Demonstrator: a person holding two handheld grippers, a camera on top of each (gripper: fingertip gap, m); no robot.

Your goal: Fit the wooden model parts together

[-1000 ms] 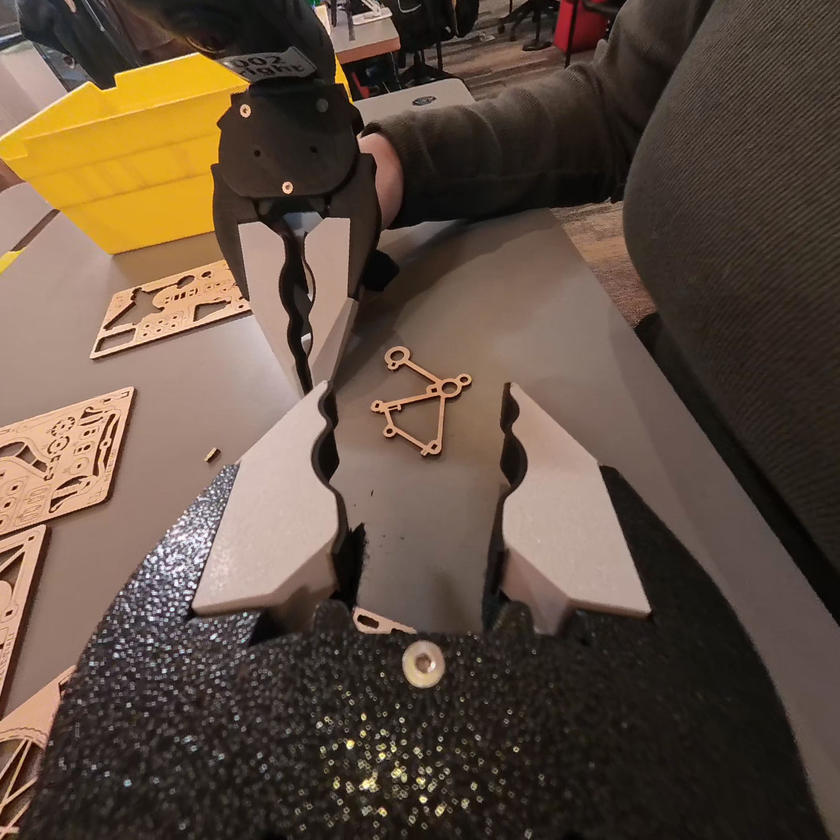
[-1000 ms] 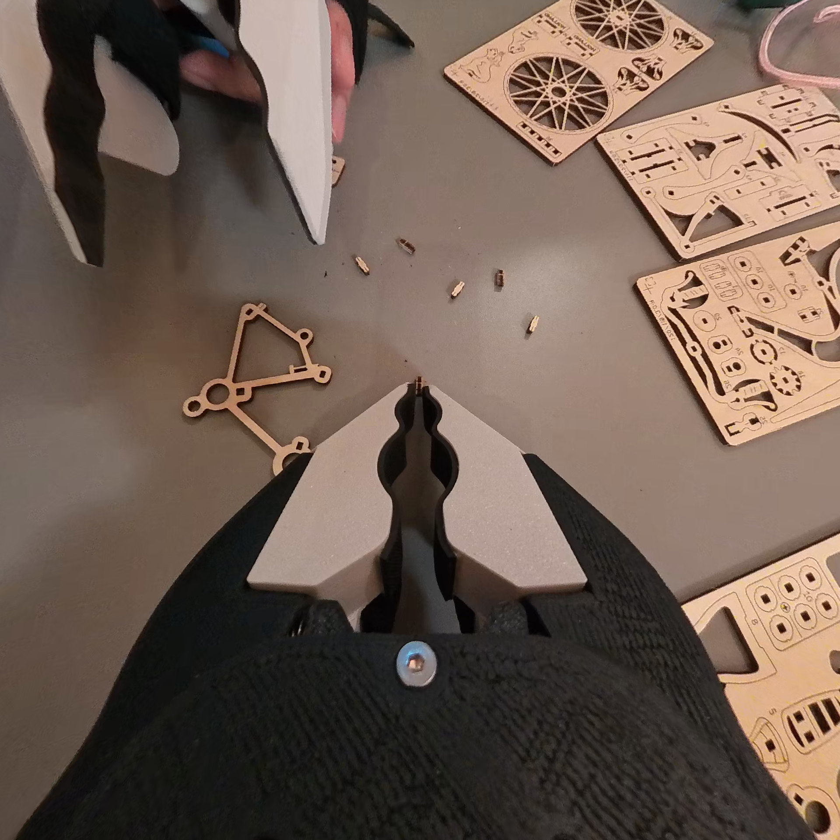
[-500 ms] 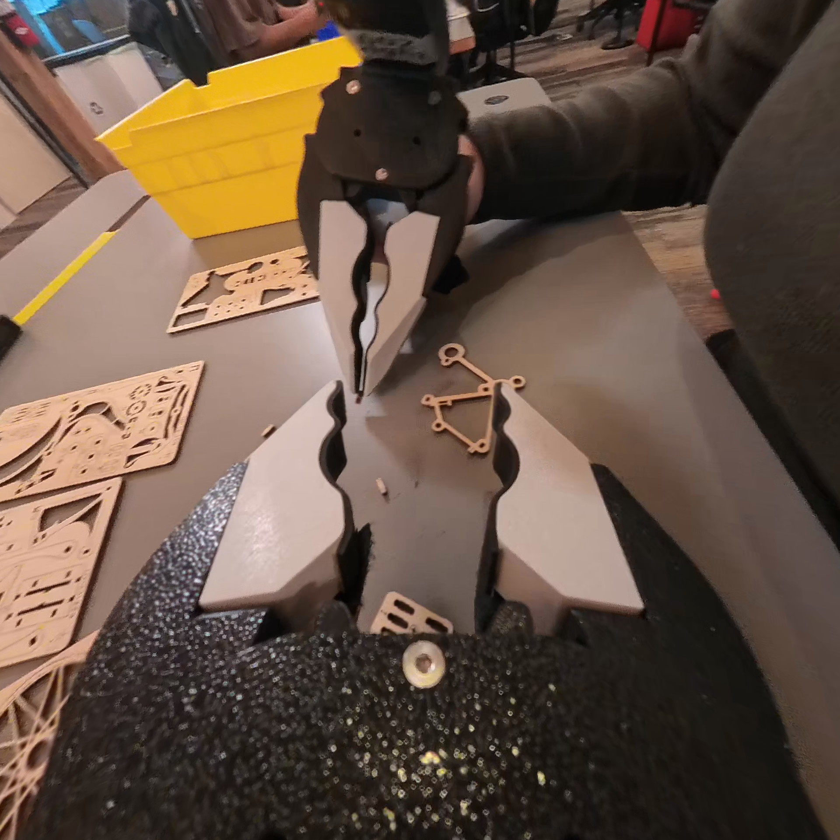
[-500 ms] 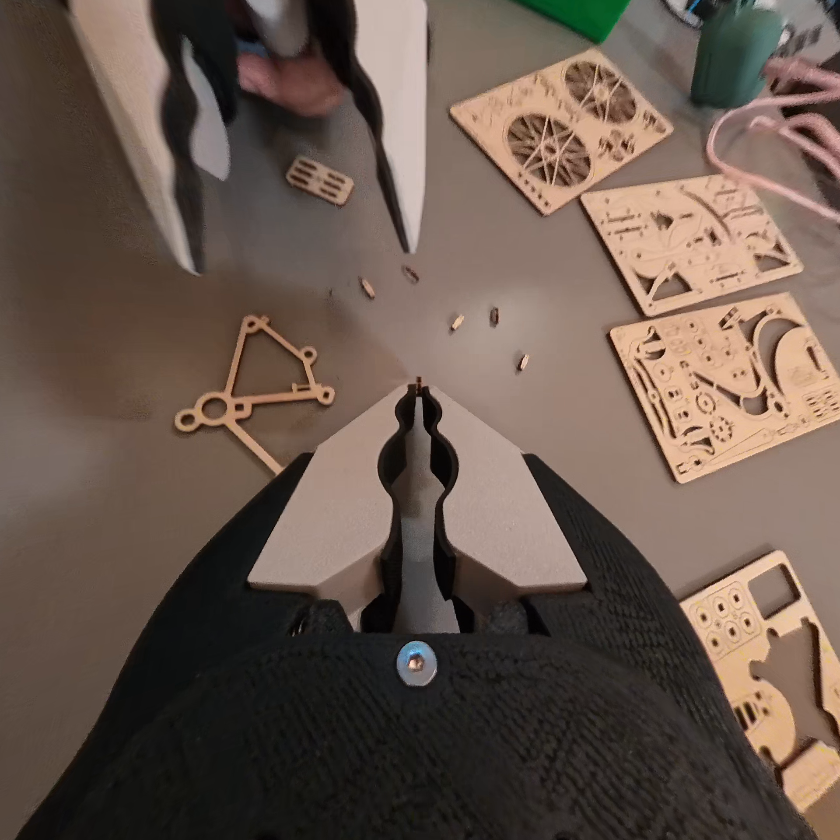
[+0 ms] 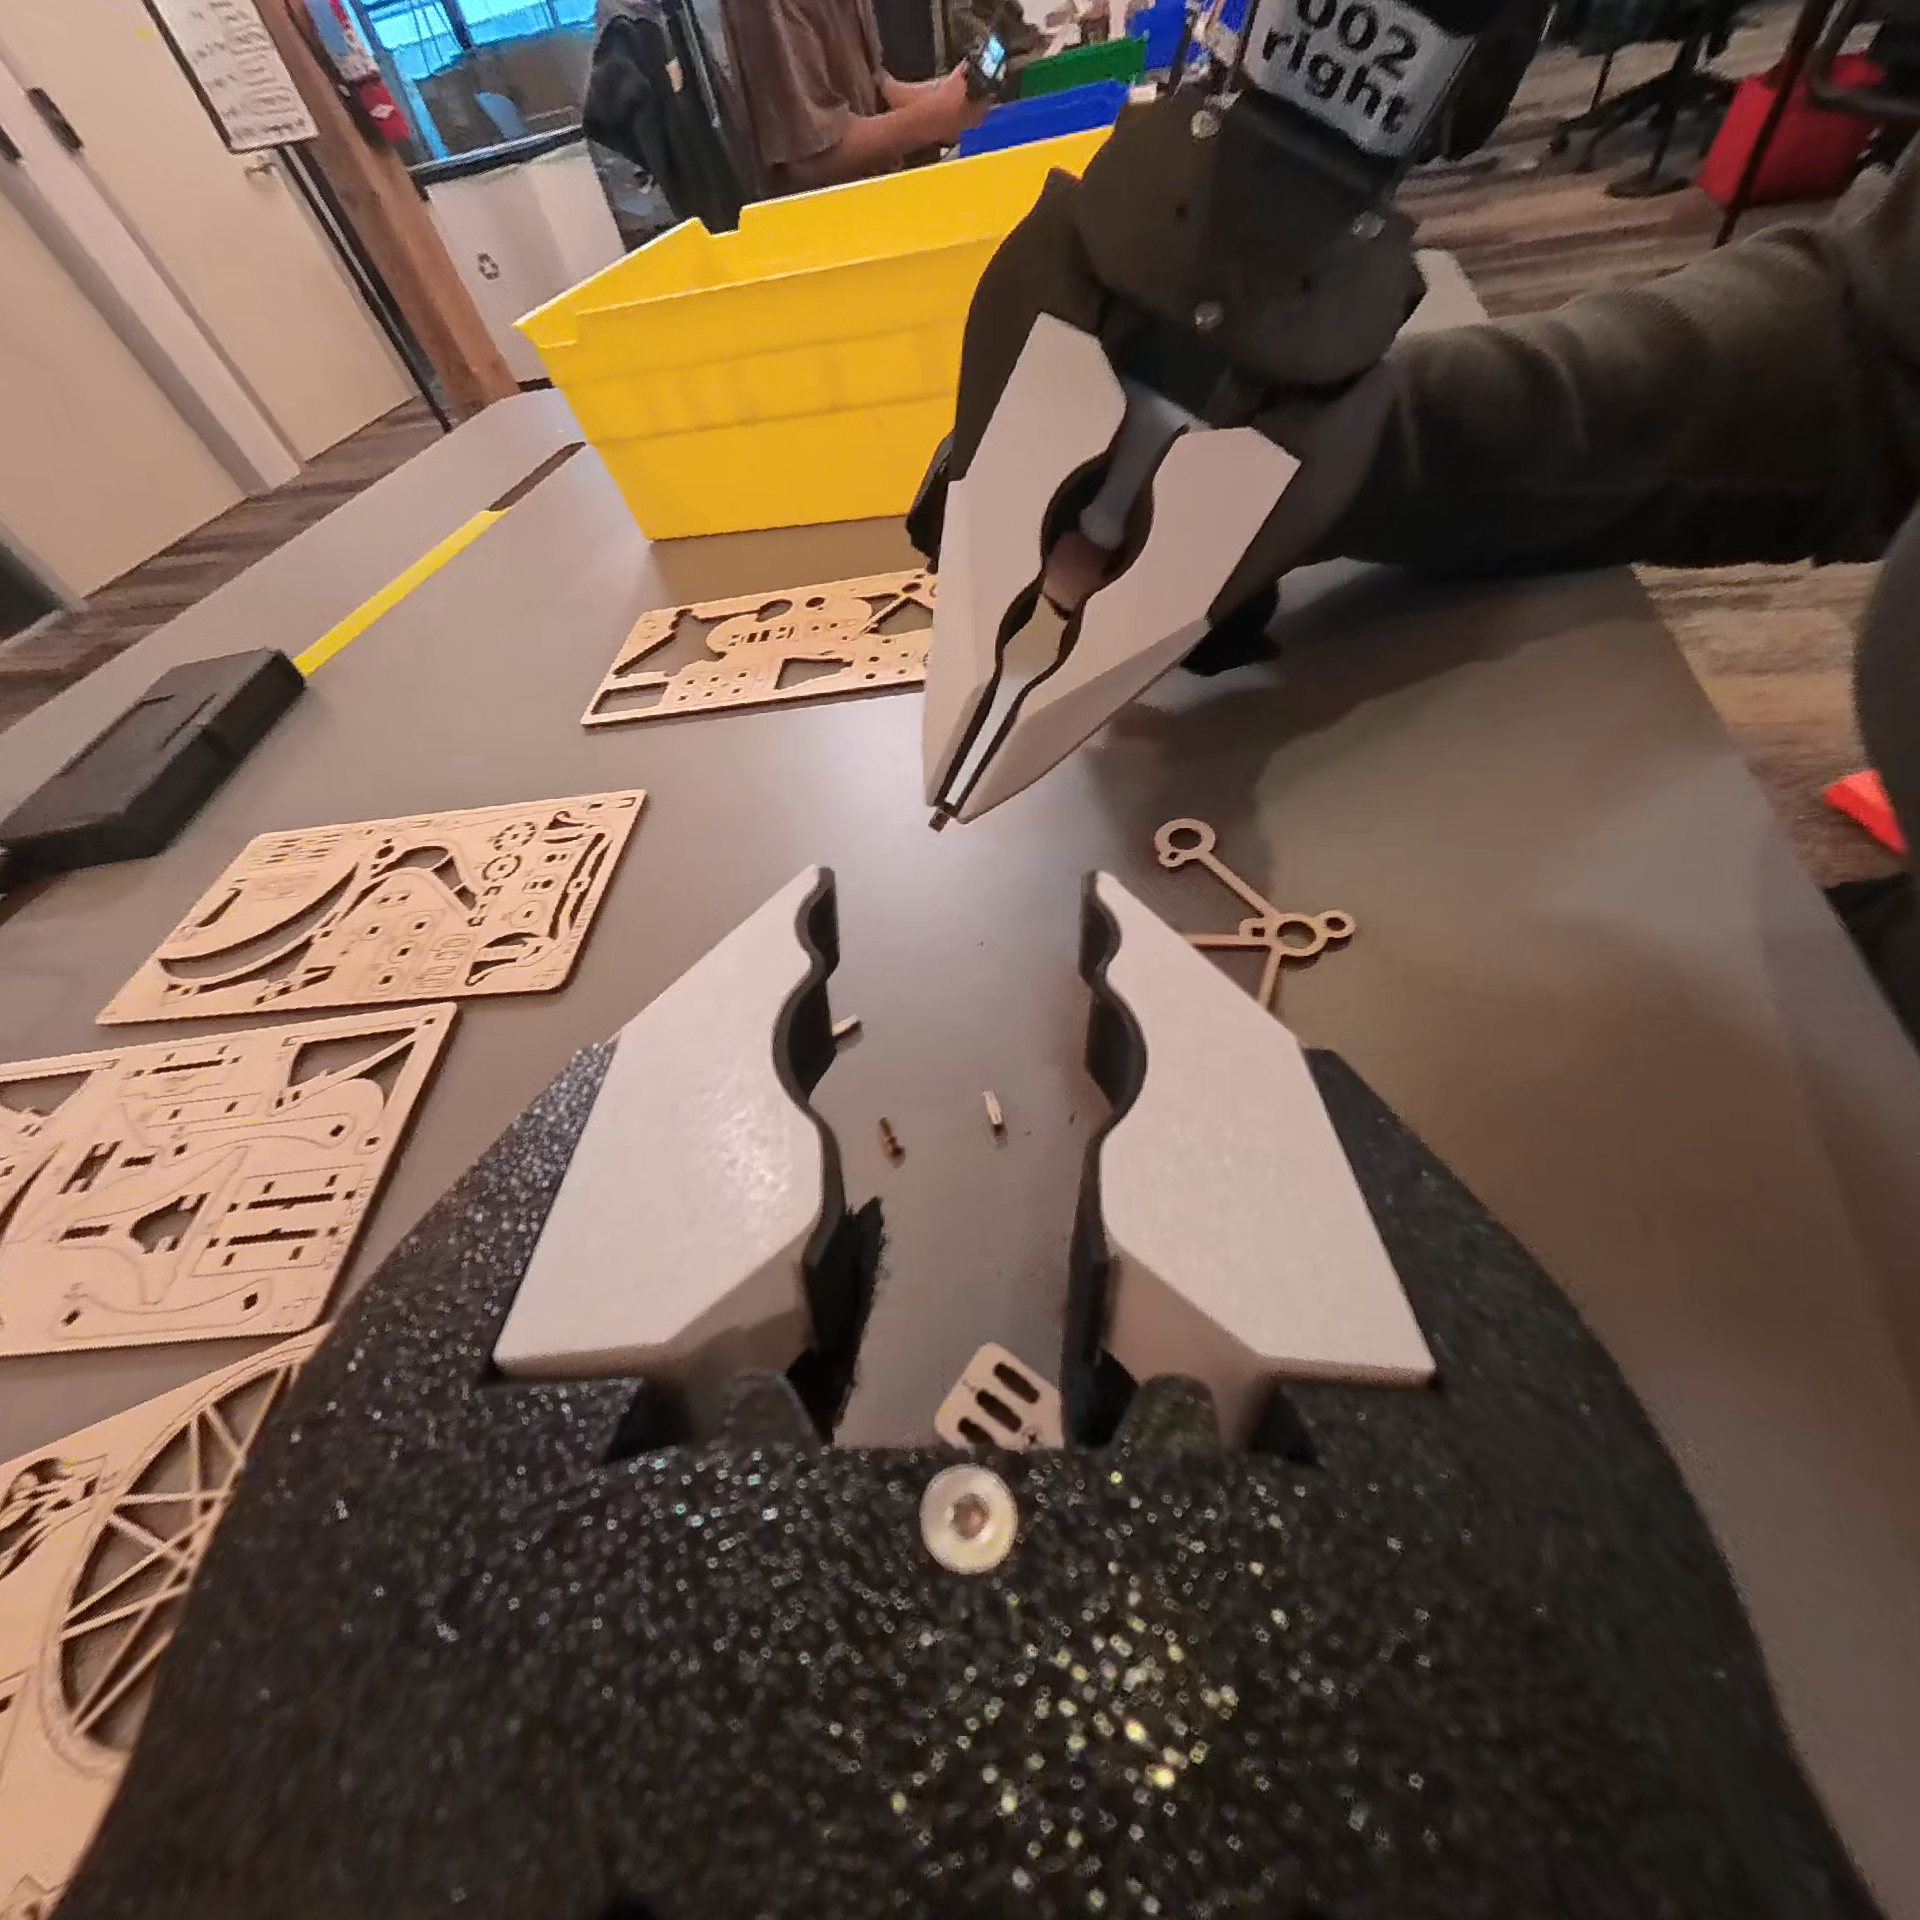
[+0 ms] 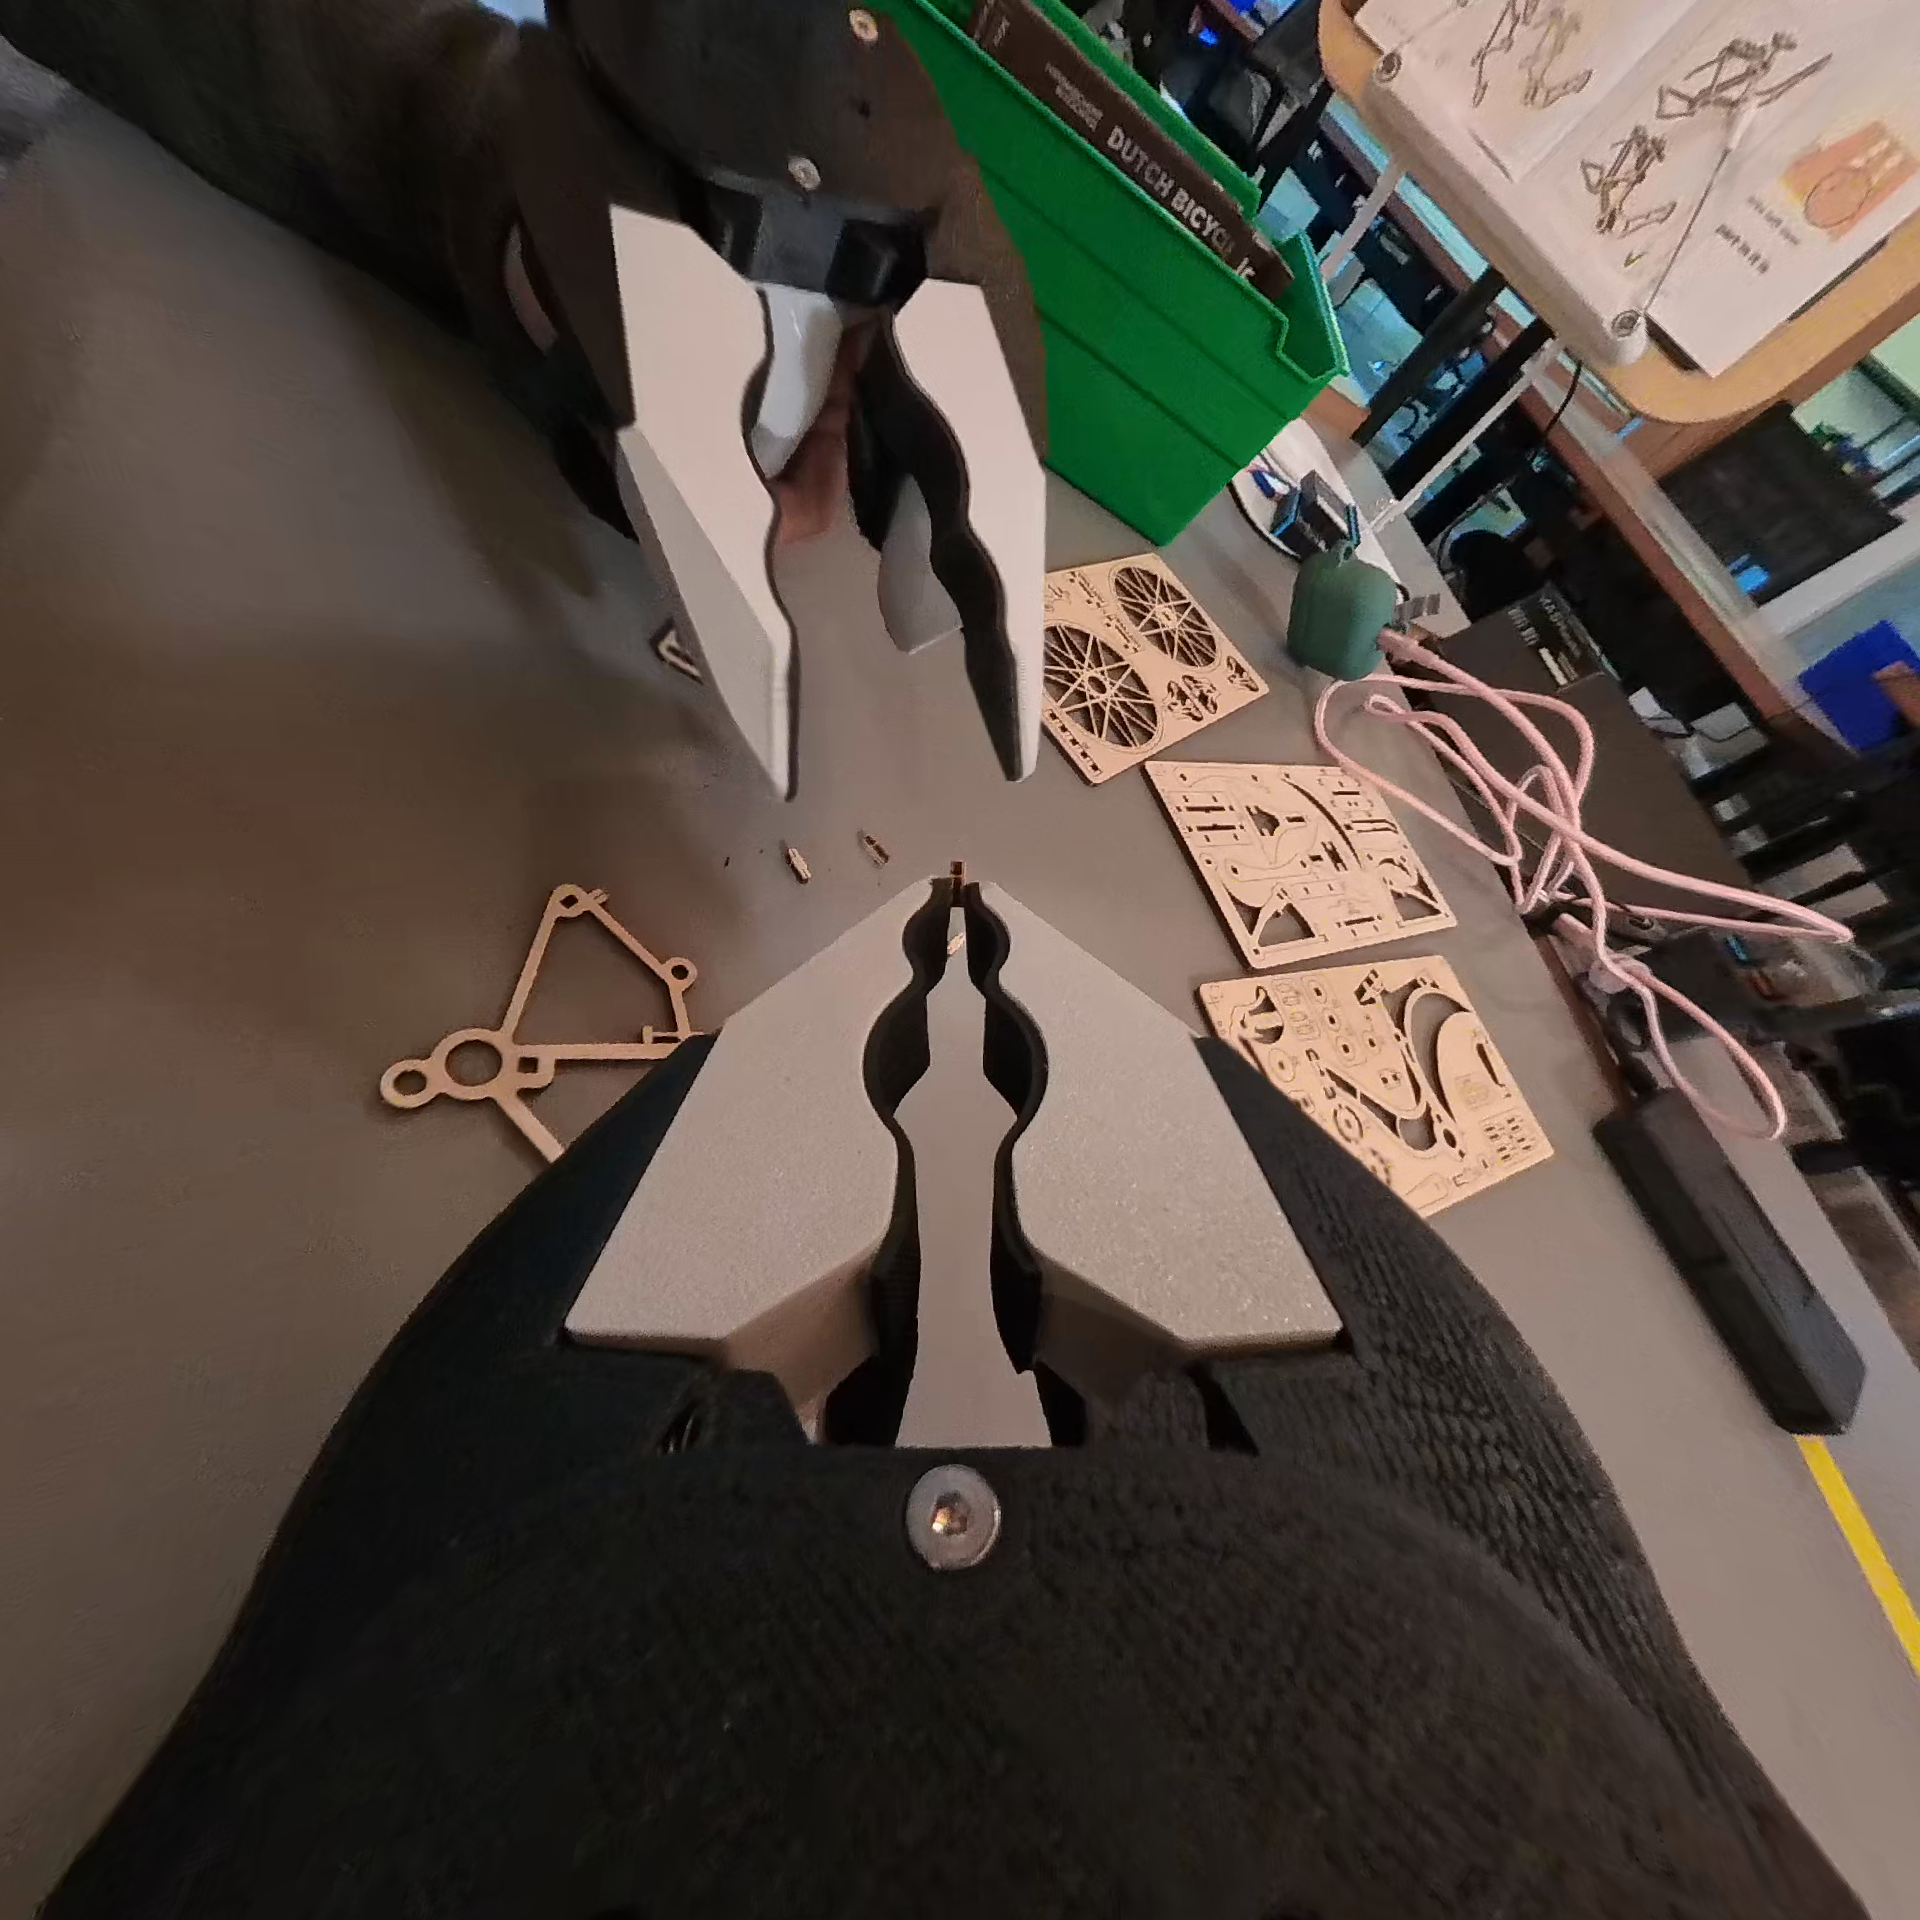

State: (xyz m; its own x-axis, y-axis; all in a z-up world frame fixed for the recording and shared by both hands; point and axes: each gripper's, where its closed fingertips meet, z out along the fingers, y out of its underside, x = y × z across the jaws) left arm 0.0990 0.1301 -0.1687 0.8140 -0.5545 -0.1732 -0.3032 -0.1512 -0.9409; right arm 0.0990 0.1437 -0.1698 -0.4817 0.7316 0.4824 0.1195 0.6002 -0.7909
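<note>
Right tool (image 6: 957, 902) pinches 1 tiny wooden peg (image 6: 957, 871); left tool (image 5: 958, 902) gapes, empty.

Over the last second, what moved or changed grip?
Both grippers lifted off the table and tilted up, so both views now take in the room. The right gripper stayed shut on the tiny wooden peg; the left gripper stayed open and empty. The triangular frame piece, loose pegs and part sheets lie where they were.
</note>
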